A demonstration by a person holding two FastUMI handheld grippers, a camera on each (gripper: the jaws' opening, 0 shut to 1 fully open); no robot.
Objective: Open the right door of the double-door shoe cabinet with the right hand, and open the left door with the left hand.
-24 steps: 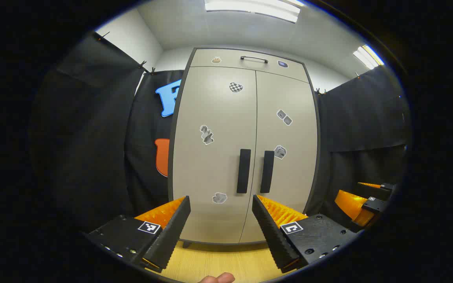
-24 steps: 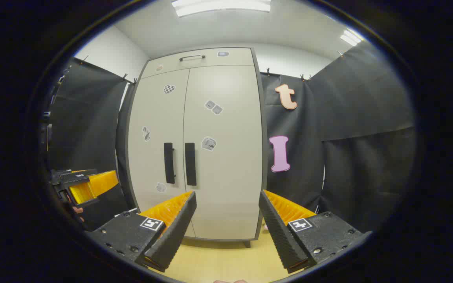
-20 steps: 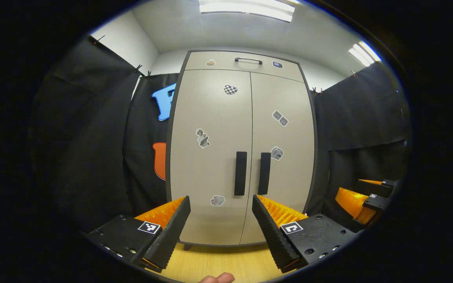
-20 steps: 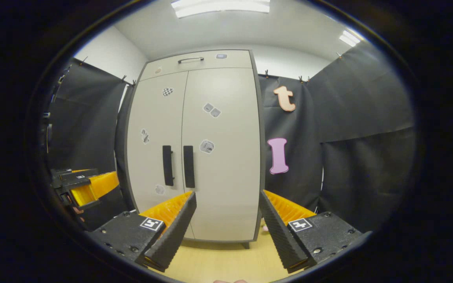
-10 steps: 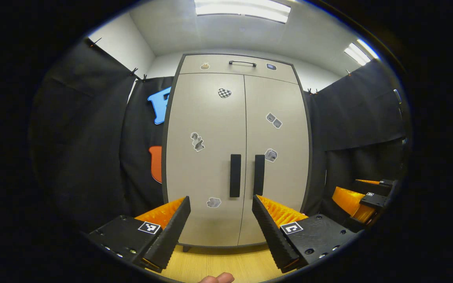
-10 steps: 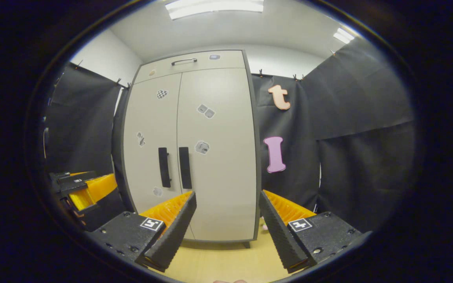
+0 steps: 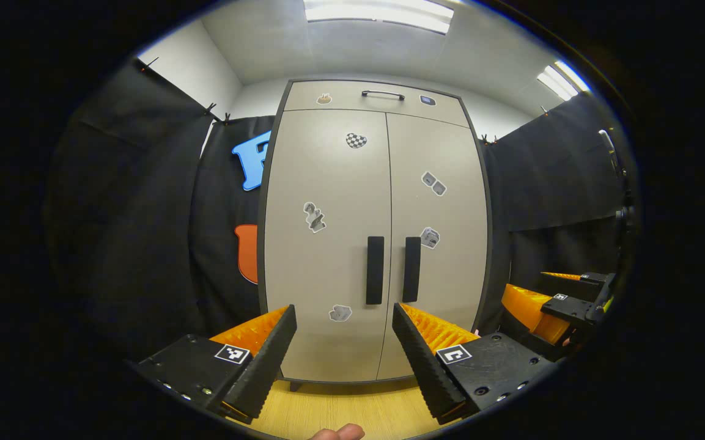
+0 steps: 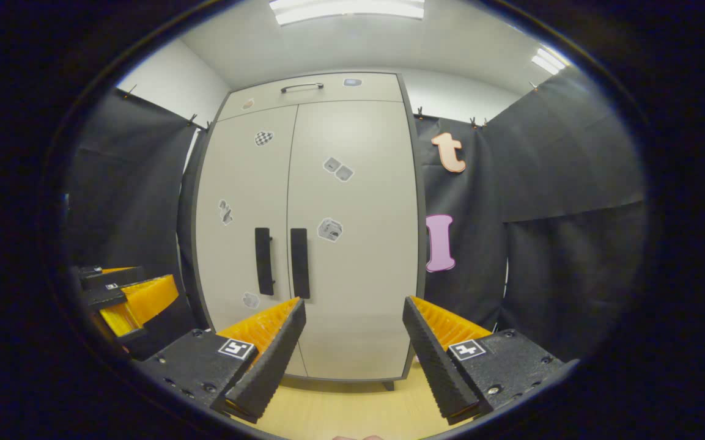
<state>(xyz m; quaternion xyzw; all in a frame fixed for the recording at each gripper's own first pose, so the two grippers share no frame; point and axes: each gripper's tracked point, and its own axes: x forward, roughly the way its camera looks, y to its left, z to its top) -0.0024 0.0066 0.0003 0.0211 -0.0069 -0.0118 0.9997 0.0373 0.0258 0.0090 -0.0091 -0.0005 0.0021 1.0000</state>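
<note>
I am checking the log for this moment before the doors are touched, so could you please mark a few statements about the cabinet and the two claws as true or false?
1. Both tall beige doors of the shoe cabinet are shut. True.
2. The left claw is closed on the left black vertical door handle. False: its fingers stand apart, short of the cabinet, gripping nothing.
3. The right claw is open. True.
4. The right black vertical door handle is already gripped. False: nothing touches it.
5. A slim dark metal handle sits on the panel above the doors. True.
</note>
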